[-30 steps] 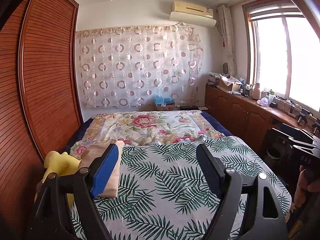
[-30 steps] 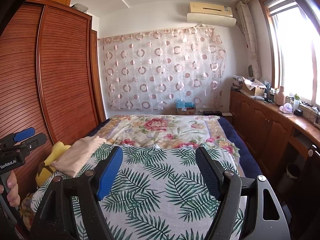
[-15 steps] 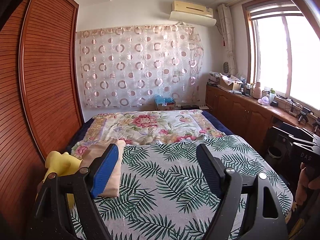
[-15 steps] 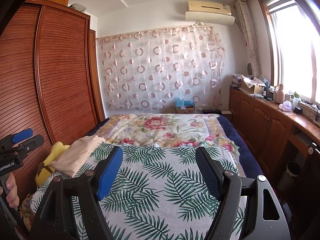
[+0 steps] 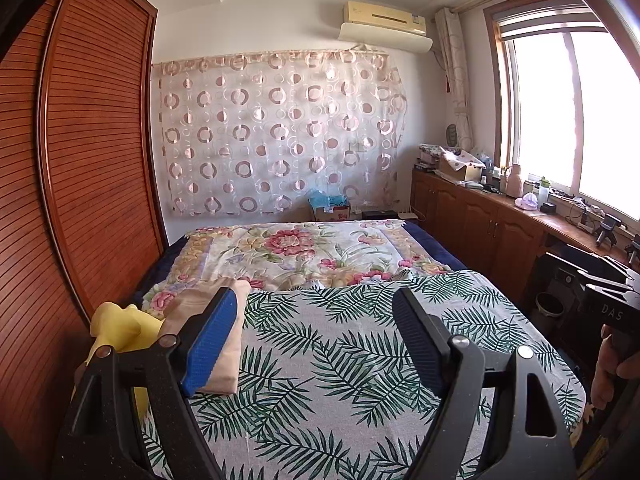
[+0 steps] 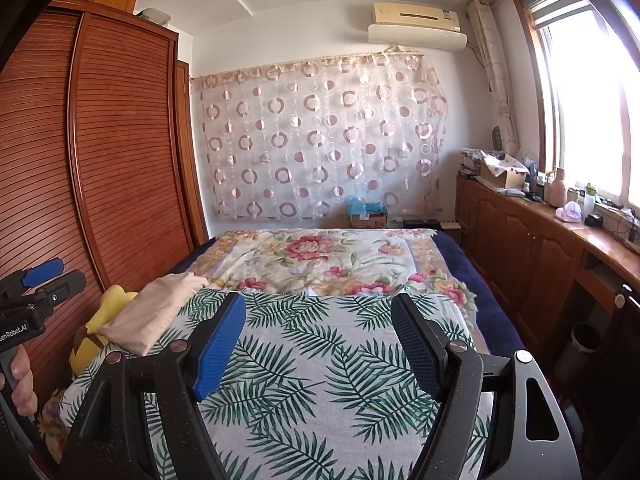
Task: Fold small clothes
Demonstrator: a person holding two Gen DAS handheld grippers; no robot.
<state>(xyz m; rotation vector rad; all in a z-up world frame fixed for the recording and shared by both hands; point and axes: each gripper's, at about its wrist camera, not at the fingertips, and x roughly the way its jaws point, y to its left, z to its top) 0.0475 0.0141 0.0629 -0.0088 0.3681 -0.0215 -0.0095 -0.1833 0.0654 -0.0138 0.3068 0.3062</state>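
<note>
1. Nothing has moved since a second ago: our left gripper [image 5: 312, 344] and right gripper [image 6: 318, 344] hover with jaws wide apart and empty.
2. We see the folded beige garment [image 5: 208, 332] lying at the left edge of the bed [image 5: 340, 380], beside a yellow piece [image 5: 120, 328]; we judge a pause between folds.

We list: yellow toy [image 5: 116, 330] half hidden behind folded beige garment [image 5: 208, 320]; countertop clutter [image 5: 532, 196] too small to identify.

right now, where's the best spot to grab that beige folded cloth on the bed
Probably the near folded edge of the beige cloth, where it lies on the palm-leaf sheet. Come from the front with the left gripper, which is closer; its jaws stand open and empty. That edge looks thick and free, while the far side rests on the yellow plush toy by the wardrobe.
</note>
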